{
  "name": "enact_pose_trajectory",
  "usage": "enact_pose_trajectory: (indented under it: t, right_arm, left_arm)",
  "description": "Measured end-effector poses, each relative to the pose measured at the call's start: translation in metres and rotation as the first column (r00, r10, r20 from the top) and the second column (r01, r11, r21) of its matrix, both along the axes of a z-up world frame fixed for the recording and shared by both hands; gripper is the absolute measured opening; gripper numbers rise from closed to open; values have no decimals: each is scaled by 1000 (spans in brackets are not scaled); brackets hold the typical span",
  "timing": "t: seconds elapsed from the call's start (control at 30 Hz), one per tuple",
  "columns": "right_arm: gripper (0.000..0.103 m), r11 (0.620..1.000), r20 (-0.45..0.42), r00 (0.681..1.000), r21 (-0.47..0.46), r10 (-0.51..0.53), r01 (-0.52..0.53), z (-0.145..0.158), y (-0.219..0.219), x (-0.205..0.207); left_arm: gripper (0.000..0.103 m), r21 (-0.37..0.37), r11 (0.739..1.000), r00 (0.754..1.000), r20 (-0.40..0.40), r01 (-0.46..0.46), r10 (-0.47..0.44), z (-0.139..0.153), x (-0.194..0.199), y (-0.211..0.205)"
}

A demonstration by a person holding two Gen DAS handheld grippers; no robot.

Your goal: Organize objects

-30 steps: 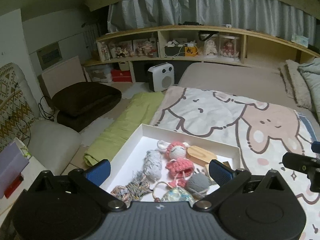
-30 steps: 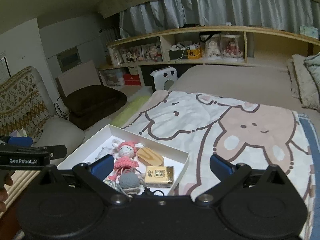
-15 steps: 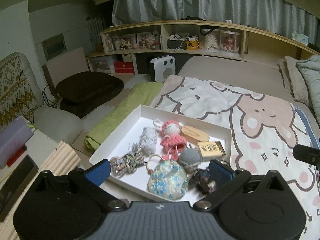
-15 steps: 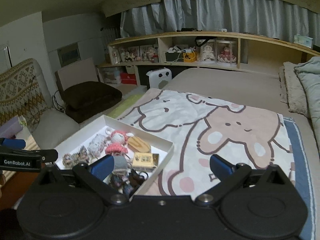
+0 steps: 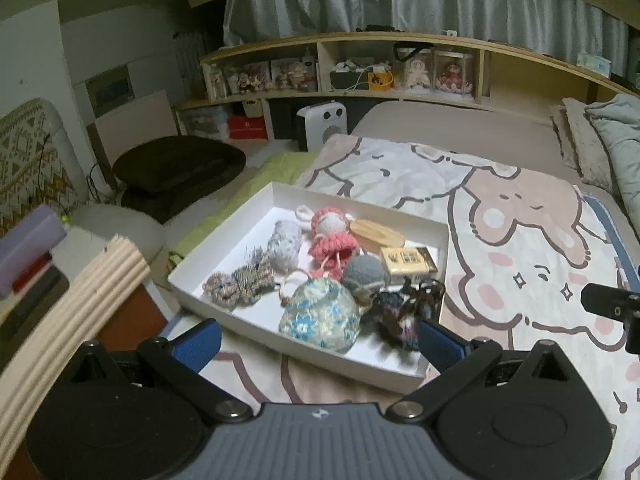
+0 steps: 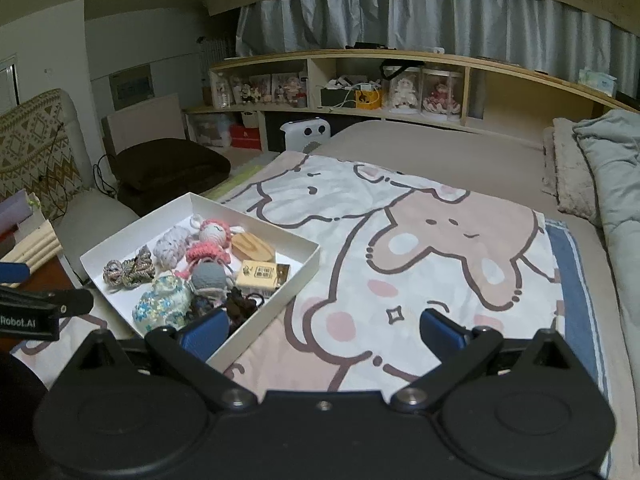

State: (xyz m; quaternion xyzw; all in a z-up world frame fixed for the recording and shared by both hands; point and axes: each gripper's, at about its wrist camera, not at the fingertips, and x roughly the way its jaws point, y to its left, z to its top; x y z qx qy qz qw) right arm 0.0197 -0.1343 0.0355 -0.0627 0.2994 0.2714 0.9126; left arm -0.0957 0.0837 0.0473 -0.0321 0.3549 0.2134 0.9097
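A white tray [image 5: 256, 216] lies on the bed's cartoon blanket [image 5: 520, 248]. It holds a pink crochet doll [image 5: 332, 236], a wooden piece [image 5: 376, 234], a small printed box [image 5: 406, 260], a grey knit ball [image 5: 366, 274], a blue floral pouch [image 5: 320, 314], a pale knit roll [image 5: 284, 244], braided yarn bits [image 5: 240, 280] and a dark tangle [image 5: 400, 312]. My left gripper [image 5: 316, 342] is open and empty, just short of the tray's near edge. My right gripper [image 6: 324, 332] is open and empty, over the blanket right of the tray [image 6: 304, 264].
A ribbed wooden board [image 5: 72, 300] and a bedside surface with books [image 5: 28, 248] sit left of the tray. A dark cushion [image 5: 180, 168], a white heater [image 5: 320, 120] and shelves with dolls [image 5: 400, 72] stand beyond. Pillows [image 6: 600, 176] lie at the right.
Both grippers have pulled back and up from the tray, so the whole tray now shows. Both stay open and empty.
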Motion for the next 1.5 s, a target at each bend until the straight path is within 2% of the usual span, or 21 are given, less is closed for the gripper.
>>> enact_pose_trajectory:
  t: [0.1,0.27,0.5,1.5]
  right_arm:
    - [103,1000,-1,1000,-2,7,-7,-5,1,-2]
    - [103,1000,-7,1000,22,13,-13,-6,1,-6]
    - [103,1000,3,1000,0,29,-29,-6,4,-11]
    - [103,1000,-5,1000,-18,14,-14,-8,2,-7]
  left_arm:
    - [103,-38,999,1000,7,-8,9,-2,-6,1]
    - [103,-24,1000,1000,2,3,-3,-8,-11,-8]
    - [103,-44,999,1000,10,-23,23,-11,-13,-5]
    - [103,-42,999,1000,7,-10,11,-14,-12,-8]
